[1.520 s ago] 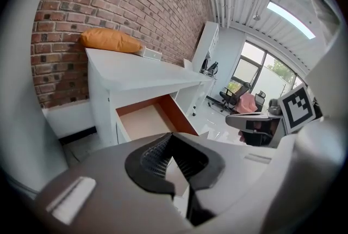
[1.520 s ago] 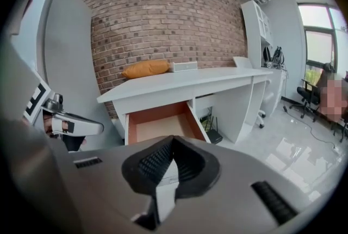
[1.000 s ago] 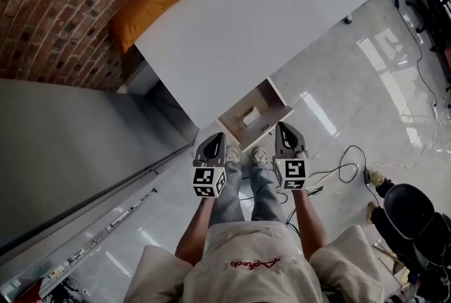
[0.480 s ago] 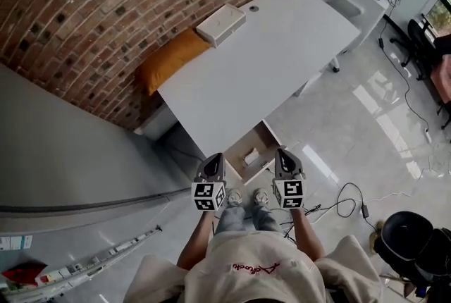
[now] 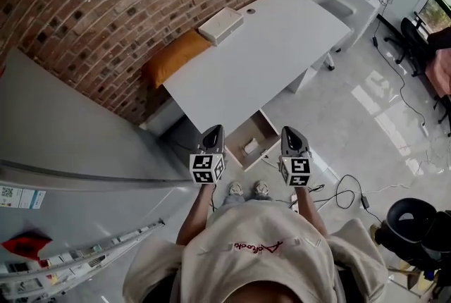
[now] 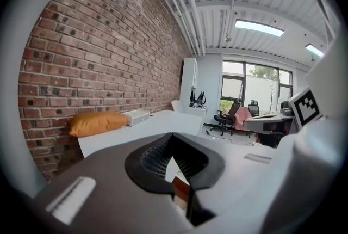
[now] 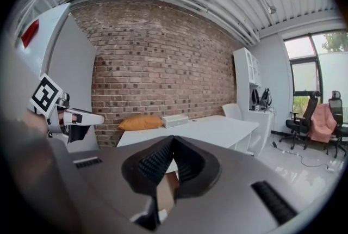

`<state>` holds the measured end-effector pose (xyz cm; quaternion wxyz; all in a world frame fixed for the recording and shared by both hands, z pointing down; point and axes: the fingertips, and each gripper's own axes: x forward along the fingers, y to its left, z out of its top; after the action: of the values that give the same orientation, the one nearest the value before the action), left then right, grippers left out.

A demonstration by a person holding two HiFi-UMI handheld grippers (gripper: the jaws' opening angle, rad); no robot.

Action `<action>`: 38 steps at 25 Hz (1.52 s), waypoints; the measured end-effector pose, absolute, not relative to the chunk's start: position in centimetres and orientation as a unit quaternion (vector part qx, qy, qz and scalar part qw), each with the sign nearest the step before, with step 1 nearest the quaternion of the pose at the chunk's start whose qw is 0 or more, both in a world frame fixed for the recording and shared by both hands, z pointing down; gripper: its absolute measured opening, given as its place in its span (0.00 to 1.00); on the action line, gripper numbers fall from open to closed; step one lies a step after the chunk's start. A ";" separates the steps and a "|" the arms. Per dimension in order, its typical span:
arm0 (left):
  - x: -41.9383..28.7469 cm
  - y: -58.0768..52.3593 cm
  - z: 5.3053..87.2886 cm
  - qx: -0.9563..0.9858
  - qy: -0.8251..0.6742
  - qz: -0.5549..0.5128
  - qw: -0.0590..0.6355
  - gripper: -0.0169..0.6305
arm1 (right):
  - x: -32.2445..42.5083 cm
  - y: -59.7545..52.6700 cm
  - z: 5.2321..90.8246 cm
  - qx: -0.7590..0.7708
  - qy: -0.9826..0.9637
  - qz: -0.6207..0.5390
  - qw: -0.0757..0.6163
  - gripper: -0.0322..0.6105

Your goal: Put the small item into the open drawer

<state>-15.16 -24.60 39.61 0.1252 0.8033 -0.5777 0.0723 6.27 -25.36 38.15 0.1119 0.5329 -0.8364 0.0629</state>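
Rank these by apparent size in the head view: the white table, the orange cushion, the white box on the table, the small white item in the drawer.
Largest to smallest:
1. white rectangular table
2. orange cushion
3. flat white box
4. small white item in the open wooden drawer

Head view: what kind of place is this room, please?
Probably an office. A long white desk stands beside a brick wall, and a black swivel chair stands near a large window.

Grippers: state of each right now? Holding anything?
Left gripper: jaws closed, nothing between them.
Right gripper: jaws closed, nothing between them.
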 end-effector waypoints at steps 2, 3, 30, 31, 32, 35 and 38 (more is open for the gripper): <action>-15.3 -24.4 38.5 0.804 -0.579 0.069 0.116 0.04 | 7.1 -25.2 37.3 0.539 -0.833 0.056 0.110 0.07; -15.4 -24.4 37.9 0.804 -0.581 0.065 0.113 0.04 | 7.6 -25.2 36.8 0.541 -0.832 0.052 0.109 0.07; -16.6 -25.5 34.6 0.795 -0.598 0.060 0.075 0.04 | 8.8 -26.9 34.0 0.552 -0.829 0.032 0.089 0.07; -16.7 -25.6 34.6 0.795 -0.599 0.058 0.077 0.04 | 8.8 -27.0 33.9 0.552 -0.829 0.031 0.090 0.07; -16.8 -25.7 34.6 0.794 -0.600 0.058 0.078 0.04 | 8.8 -27.2 33.8 0.551 -0.829 0.030 0.090 0.07; -17.1 -26.2 34.3 0.792 -0.604 0.053 0.076 0.04 | 8.8 -27.9 33.5 0.551 -0.829 0.026 0.089 0.07; -17.2 -26.5 34.1 0.792 -0.604 0.049 0.075 0.04 | 8.8 -28.3 33.3 0.553 -0.829 0.026 0.087 0.07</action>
<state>-17.17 -26.48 34.09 0.0753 0.7921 -0.6037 0.0493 8.84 -28.28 33.33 0.0867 0.5526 -0.8285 0.0261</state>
